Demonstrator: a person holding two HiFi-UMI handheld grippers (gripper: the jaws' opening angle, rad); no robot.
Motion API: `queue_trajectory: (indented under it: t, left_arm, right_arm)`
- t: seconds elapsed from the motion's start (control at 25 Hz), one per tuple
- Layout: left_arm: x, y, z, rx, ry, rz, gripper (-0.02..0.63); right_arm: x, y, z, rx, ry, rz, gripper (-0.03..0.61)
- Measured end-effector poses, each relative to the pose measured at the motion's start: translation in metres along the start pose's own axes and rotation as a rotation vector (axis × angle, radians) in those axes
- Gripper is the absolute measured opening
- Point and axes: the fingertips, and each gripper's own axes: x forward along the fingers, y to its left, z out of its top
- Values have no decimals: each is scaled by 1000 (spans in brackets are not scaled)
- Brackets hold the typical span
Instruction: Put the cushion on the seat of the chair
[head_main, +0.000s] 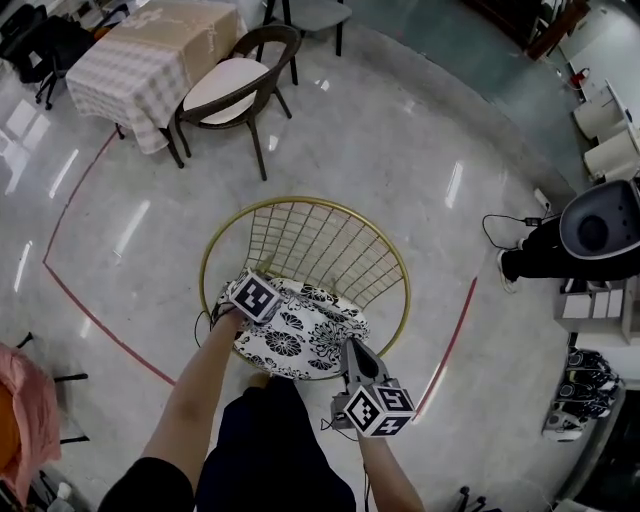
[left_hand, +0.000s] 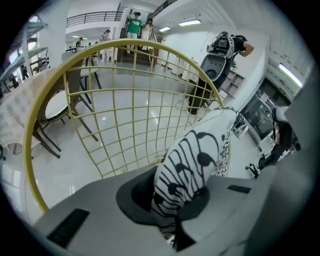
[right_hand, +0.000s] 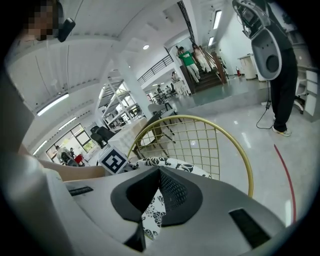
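your left gripper (left_hand: 175, 200) and right gripper (right_hand: 150, 200) each have jaws clamped on the cushion (head_main: 310, 335). it is low over the chair (head_main: 300, 203) seat, i think nearly down. set it flat, then let go.

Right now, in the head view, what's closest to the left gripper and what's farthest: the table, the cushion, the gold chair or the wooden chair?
1. Cushion: pinched in the left gripper.
2. Gold chair: its wire back is just behind the cushion.
3. Wooden chair: farther off across the floor, upper left.
4. Table: top left, beyond that chair.
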Motion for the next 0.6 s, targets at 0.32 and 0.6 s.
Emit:
queue_trajectory:
  t: [0.32,0.6]
  left_arm:
    - [29,24,21,32,-1,71,29]
    - [42,37,19,52,5,161,44]
  right_arm:
    - [20,-7,-5,3,9,3,15]
    - [24,-19,-10,6,20,0,15]
